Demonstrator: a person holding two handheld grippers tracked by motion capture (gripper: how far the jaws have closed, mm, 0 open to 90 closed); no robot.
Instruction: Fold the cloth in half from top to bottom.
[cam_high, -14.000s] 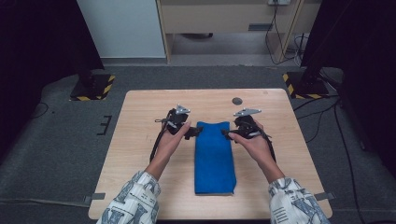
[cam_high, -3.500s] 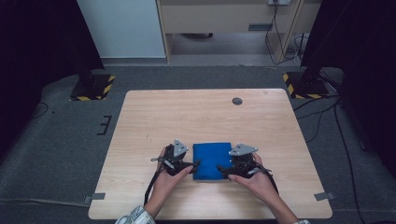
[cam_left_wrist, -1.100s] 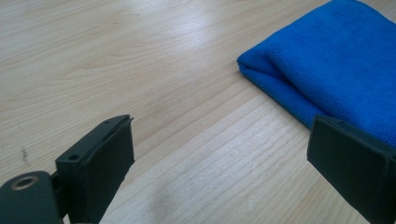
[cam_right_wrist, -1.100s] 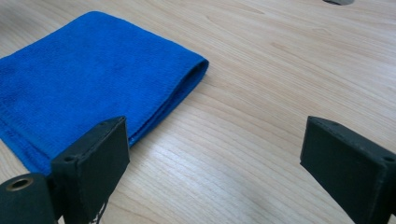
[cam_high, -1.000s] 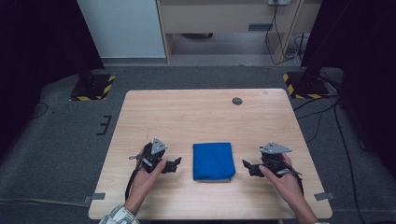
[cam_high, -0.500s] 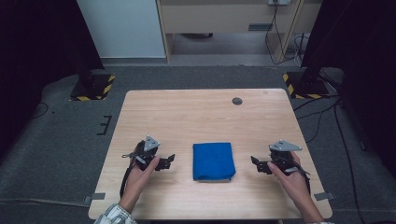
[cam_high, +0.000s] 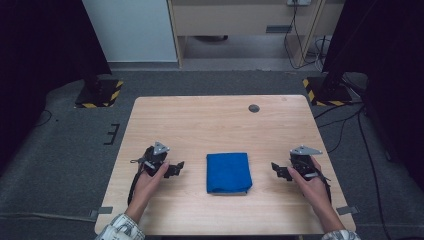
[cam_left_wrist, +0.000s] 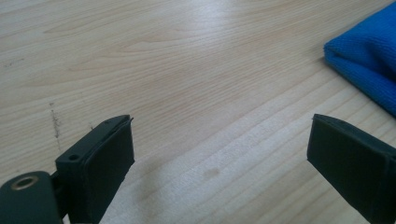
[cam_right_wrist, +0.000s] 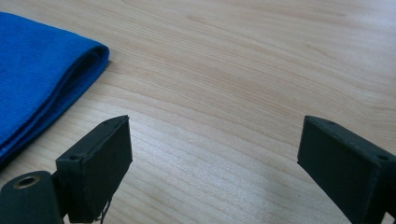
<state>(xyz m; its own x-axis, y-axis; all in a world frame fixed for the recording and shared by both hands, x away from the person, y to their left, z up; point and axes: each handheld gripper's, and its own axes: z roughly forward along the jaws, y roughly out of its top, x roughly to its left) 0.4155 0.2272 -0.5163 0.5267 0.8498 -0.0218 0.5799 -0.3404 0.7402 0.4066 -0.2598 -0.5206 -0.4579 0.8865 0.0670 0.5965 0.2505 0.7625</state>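
Observation:
A blue cloth (cam_high: 228, 172), folded into a small square, lies flat on the wooden table (cam_high: 220, 120) near its front middle. My left gripper (cam_high: 176, 168) rests on the table to the cloth's left, open and empty, its jaws pointing at the cloth. In the left gripper view the cloth (cam_left_wrist: 369, 60) shows at the upper right, beyond the left gripper (cam_left_wrist: 219, 168). My right gripper (cam_high: 276, 169) sits to the cloth's right, open and empty. In the right gripper view the folded edge of the cloth (cam_right_wrist: 37, 74) lies at the left, past the right gripper (cam_right_wrist: 215, 163).
A small dark round disc (cam_high: 254, 108) lies near the table's far edge. Black stands with yellow-striped bases (cam_high: 100, 92) flank the table on the grey floor. Bare wood spreads behind the cloth and on both sides.
Both grippers folded the long cloth toward the front, let go and drew apart to the sides. In the last half second each moved slightly farther outward.

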